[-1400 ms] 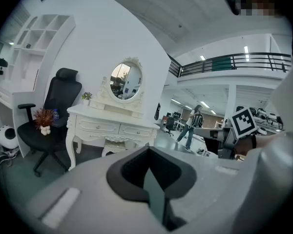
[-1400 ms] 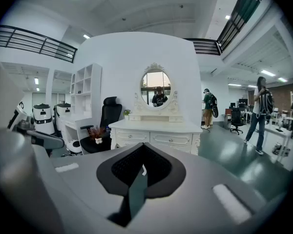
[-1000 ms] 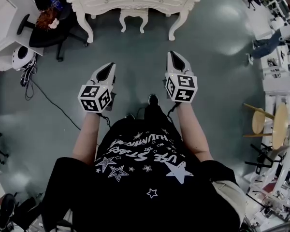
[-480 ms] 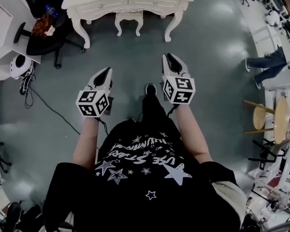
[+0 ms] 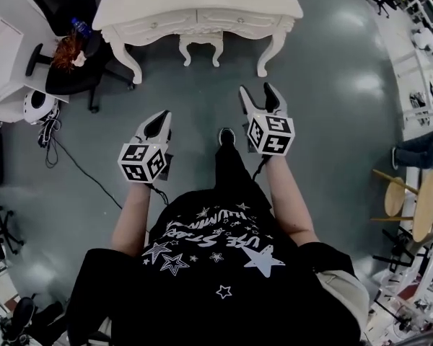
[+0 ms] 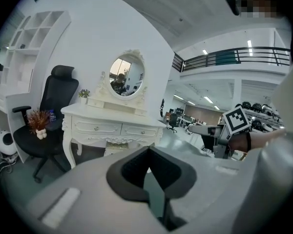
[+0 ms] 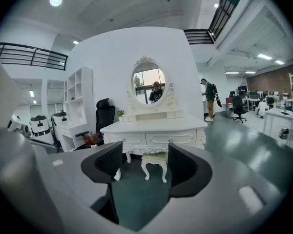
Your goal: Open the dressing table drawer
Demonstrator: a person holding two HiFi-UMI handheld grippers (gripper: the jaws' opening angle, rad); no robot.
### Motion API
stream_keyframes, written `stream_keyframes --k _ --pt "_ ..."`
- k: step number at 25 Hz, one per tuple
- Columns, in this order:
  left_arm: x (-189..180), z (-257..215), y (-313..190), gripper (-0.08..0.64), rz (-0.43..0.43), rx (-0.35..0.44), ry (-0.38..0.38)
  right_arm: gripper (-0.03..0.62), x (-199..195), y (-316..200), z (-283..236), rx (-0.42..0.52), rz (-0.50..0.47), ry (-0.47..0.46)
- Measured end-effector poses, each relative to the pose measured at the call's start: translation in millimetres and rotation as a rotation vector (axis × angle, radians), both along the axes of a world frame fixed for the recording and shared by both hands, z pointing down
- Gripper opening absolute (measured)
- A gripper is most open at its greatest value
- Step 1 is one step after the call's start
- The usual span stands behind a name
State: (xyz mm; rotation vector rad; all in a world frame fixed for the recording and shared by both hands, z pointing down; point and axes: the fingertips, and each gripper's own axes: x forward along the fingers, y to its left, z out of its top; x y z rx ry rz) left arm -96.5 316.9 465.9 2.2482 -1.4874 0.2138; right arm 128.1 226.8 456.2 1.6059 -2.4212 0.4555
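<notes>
The white dressing table [image 5: 202, 4] stands ahead of me across the floor, with its two drawer fronts [image 5: 234, 24] closed. Through the right gripper view, the drawers [image 7: 151, 139] show small knobs, side by side under the table top. My left gripper [image 5: 159, 117] hangs shut and empty, well short of the table; its jaws meet in the left gripper view [image 6: 147, 155]. My right gripper [image 5: 258, 95] is open and empty, a little nearer the table, and the stool shows between its jaws [image 7: 145, 164].
A white stool [image 5: 200, 46] stands under the table. A black office chair [image 5: 68, 52] with a reddish plant and a bottle on it sits left of the table, beside a white desk [image 5: 3, 42]. Cables [image 5: 54, 139] trail on the floor. A person [image 7: 208, 99] stands far right.
The right gripper's jaws have spread apart; they were together before. Both grippers have shifted only slightly, and more of the dressing table shows at the top of the head view.
</notes>
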Motion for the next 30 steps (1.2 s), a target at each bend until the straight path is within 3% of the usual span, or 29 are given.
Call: stream_keyframes --k 9,16,30 --pt "43 -9 -160 0.0 -0.018 -0.001 -0.017 0.316 42 -162 3 -0.039 -0.013 -0.045" --pt "64 -14 -249 0.0 -0.071 0.007 -0.017 0.316 65 -257 3 -0.048 -0.056 -0.054" --pt "38 -12 -320 0.0 -0.188 0.001 -0.013 0.307 50 -337 16 -0.081 -0.11 -0.061"
